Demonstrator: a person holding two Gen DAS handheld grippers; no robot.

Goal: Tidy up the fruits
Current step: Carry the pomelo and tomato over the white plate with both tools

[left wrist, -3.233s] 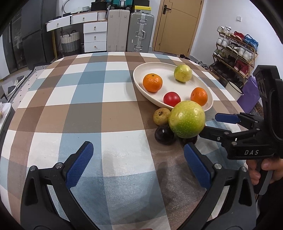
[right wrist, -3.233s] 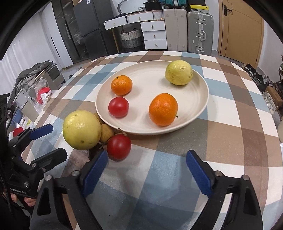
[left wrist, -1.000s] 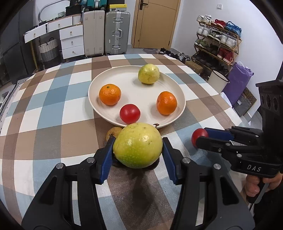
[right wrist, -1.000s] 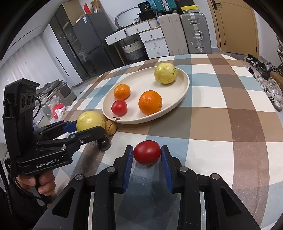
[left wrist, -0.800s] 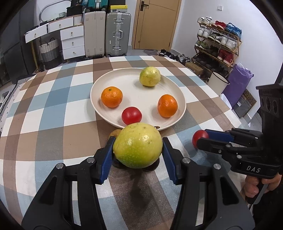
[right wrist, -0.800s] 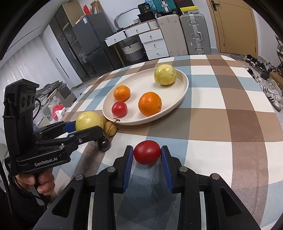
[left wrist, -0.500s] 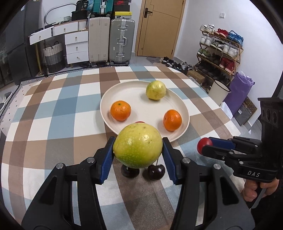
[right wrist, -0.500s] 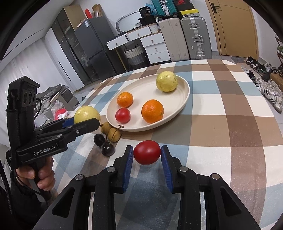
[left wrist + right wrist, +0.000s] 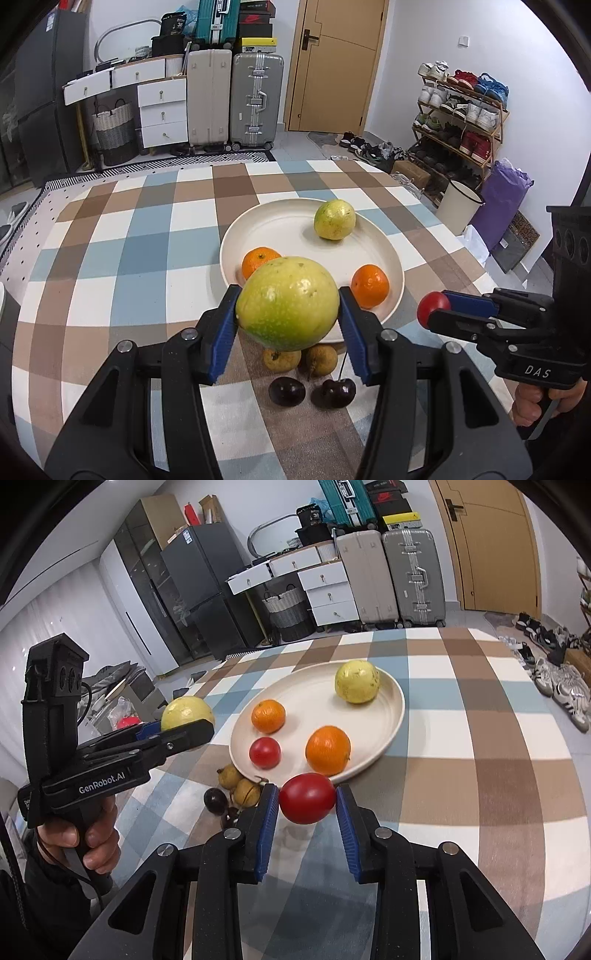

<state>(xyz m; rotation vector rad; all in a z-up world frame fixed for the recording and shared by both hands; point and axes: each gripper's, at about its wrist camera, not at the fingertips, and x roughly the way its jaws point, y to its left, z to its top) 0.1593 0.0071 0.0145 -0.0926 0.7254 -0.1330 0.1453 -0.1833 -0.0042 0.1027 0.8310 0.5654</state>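
— Jaws clamped on both sides: our left gripper [image 9: 287,309] pinches the big green guava [image 9: 287,302], our right gripper [image 9: 307,804] squeezes the red tomato [image 9: 307,798].

— And both are up off the tabletop [image 9: 110,258] now — a second ago the guava sat low among the loose fruit, and it's risen clear.

— Which uncovers what's left: two small brown fruits [image 9: 300,357] just outside the plate's near rim, and two dark cherries [image 9: 312,391] in front of them.

— The plate [image 9: 280,229] already carries a yellow-green guava [image 9: 334,219], two oranges [image 9: 369,285] and, in the right view, another tomato [image 9: 264,752].

— So we'd call this the carry — both fruits look headed over the rim, with room in the middle for them.

— Four small pieces would remain after that, we reckon.
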